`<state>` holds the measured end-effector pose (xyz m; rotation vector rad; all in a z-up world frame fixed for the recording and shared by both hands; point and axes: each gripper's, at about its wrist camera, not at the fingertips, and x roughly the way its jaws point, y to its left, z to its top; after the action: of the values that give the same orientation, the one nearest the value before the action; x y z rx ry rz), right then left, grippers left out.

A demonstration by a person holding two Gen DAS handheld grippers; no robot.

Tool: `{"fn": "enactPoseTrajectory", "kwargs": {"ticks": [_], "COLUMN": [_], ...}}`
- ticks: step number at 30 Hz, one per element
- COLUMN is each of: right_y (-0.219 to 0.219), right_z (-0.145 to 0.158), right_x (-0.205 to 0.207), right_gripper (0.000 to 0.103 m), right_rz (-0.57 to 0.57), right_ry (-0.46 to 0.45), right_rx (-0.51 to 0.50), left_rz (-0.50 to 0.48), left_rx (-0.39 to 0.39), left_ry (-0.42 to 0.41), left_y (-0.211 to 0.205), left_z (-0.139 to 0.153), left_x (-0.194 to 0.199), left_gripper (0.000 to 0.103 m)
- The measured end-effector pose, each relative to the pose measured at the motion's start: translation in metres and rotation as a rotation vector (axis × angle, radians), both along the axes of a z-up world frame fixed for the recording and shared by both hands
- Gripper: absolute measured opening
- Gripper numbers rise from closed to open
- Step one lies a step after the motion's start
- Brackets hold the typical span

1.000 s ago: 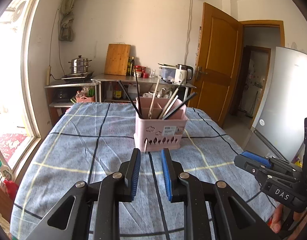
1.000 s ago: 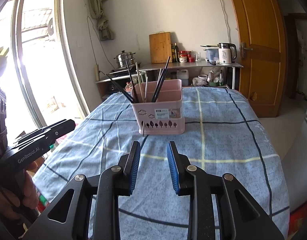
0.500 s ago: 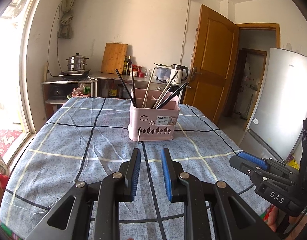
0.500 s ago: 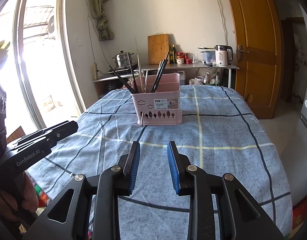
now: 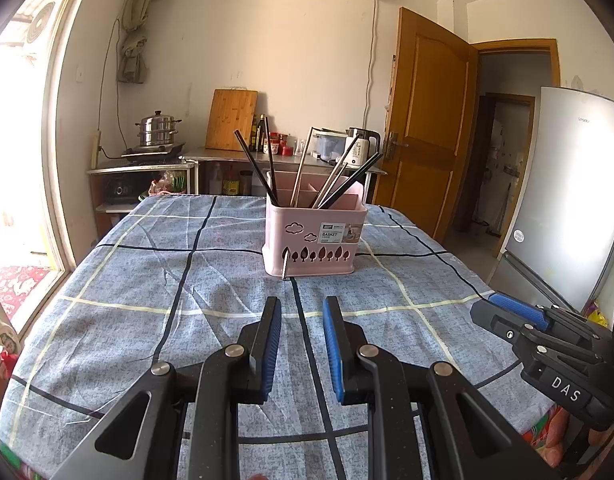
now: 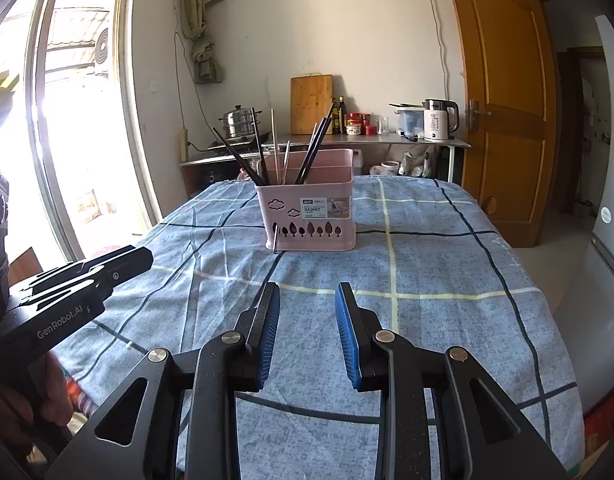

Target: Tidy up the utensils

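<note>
The pink utensil basket (image 5: 314, 236), holding chopsticks (image 5: 255, 168), stands mid-table (image 5: 107, 300). Both the left gripper (image 5: 302, 312) and right gripper (image 6: 307, 300) are held short of it, spread and empty; an approach seems due next.

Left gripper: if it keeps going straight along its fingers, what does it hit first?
Probably the blue checked tablecloth, short of the pink utensil basket: the left gripper points downward. Depth is unclear.
</note>
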<state>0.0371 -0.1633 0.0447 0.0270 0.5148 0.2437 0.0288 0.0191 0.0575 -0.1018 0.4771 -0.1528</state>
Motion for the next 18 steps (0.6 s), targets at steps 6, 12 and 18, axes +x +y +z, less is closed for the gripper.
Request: {"fn": "enactPoseTrajectory", "kwargs": {"ticks": [6, 12, 18], "right_y": [0.0009, 0.0024, 0.0033], "right_z": [-0.0002, 0.0001, 0.0000], "right_x": [-0.0013, -0.0037, -0.0038], "right_gripper": [0.030, 0.030, 0.030], "right_rz": [-0.003, -0.004, -0.001], "right_ry": [-0.016, -0.019, -0.014], "right_rx": [-0.008, -0.013, -0.008], "left_rz": [-0.008, -0.014, -0.013], "left_rx": [0.014, 0.010, 0.009], "left_ry": [0.001, 0.007, 0.008], "left_y": [-0.0035, -0.0053, -0.0046], "left_z": [-0.0056, -0.0085, -0.0095], "left_x": [0.0002, 0.0010, 0.0012], "left_gripper": [0.021, 0.021, 0.021]}}
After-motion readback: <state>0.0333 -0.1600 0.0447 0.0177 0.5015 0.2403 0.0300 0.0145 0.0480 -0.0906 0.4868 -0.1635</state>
